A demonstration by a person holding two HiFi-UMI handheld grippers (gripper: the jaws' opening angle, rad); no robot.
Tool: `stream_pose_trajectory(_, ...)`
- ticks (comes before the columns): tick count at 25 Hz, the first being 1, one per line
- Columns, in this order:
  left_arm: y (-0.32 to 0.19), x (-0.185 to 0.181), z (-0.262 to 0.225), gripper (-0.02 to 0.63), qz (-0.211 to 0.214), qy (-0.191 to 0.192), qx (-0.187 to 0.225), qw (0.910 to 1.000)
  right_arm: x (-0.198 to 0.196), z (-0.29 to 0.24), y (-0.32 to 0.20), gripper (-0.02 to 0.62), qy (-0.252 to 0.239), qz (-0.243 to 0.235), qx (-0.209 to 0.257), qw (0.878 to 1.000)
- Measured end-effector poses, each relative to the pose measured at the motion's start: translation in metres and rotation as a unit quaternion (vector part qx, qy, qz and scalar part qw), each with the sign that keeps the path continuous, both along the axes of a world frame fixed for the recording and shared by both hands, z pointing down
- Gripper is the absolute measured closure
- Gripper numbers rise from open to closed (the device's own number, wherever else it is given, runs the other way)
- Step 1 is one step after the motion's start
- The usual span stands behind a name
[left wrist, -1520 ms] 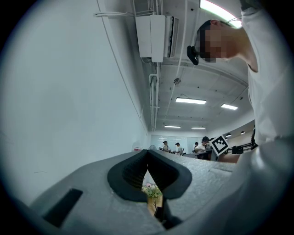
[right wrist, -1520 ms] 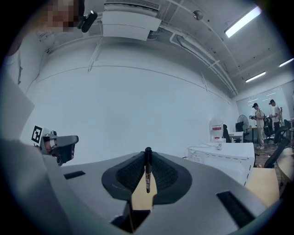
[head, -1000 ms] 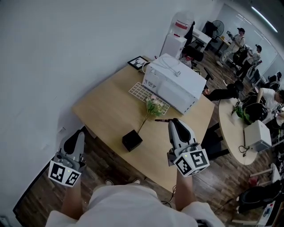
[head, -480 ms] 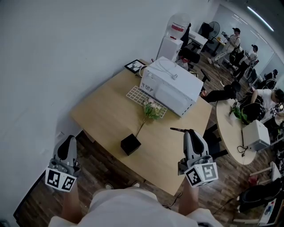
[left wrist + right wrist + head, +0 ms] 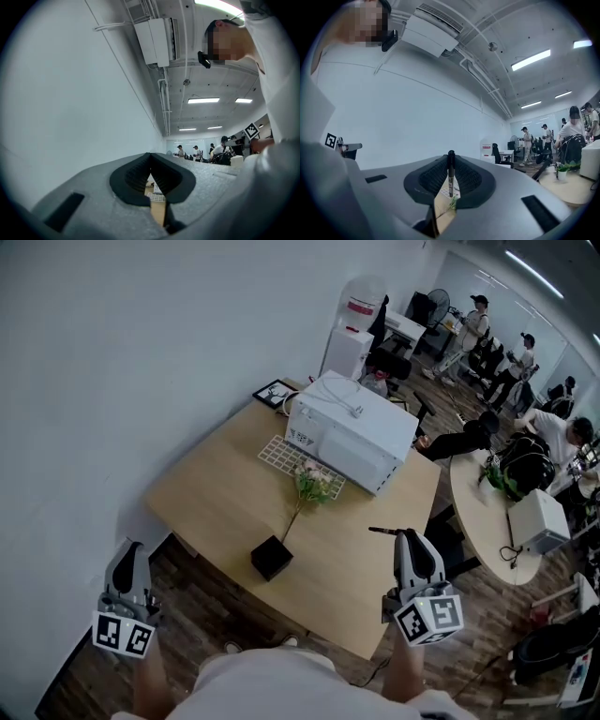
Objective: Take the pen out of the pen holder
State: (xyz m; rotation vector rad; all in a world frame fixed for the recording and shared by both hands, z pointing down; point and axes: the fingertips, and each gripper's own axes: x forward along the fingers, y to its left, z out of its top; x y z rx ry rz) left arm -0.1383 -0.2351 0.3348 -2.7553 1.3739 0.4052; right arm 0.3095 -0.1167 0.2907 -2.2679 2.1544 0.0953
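A black cube pen holder point(image 5: 270, 558) stands near the front edge of the wooden table point(image 5: 211, 488). My right gripper point(image 5: 405, 536) hovers over the table's front right corner, well to the right of the holder. It is shut on a dark pen point(image 5: 382, 531) that sticks out sideways to the left of the jaw tips. In the right gripper view the pen point(image 5: 450, 174) stands upright, clamped between the pads of the right gripper point(image 5: 451, 164). My left gripper point(image 5: 127, 549) hangs off the table's left side over the floor. The left gripper point(image 5: 150, 160) is shut with nothing in it.
A flower sprig point(image 5: 310, 486) leans up from the holder. Behind it lie a white grid-like tray point(image 5: 293, 457) and a big white box point(image 5: 352, 431). A picture frame point(image 5: 276, 392) sits at the far corner. A round table point(image 5: 489, 517), chairs and several people fill the right.
My right gripper has carried the pen to the right and back from the pen holder. The left gripper has drifted to the left and lower in the head view.
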Motion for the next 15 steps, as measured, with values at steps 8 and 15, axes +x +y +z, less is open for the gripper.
stream_pose_trajectory(8, -0.006, -0.011, 0.004, 0.593, -0.017, 0.002, -0.012, 0.9998, -0.006, 0.005, -0.009, 0.548, 0.0, -0.007, -0.02, 1.0)
stream_pose_trajectory(15, -0.007, -0.011, 0.008, 0.594, -0.02, -0.002, -0.012, 0.9997, -0.014, 0.012, -0.025, 0.548, -0.009, -0.023, -0.02, 1.0)
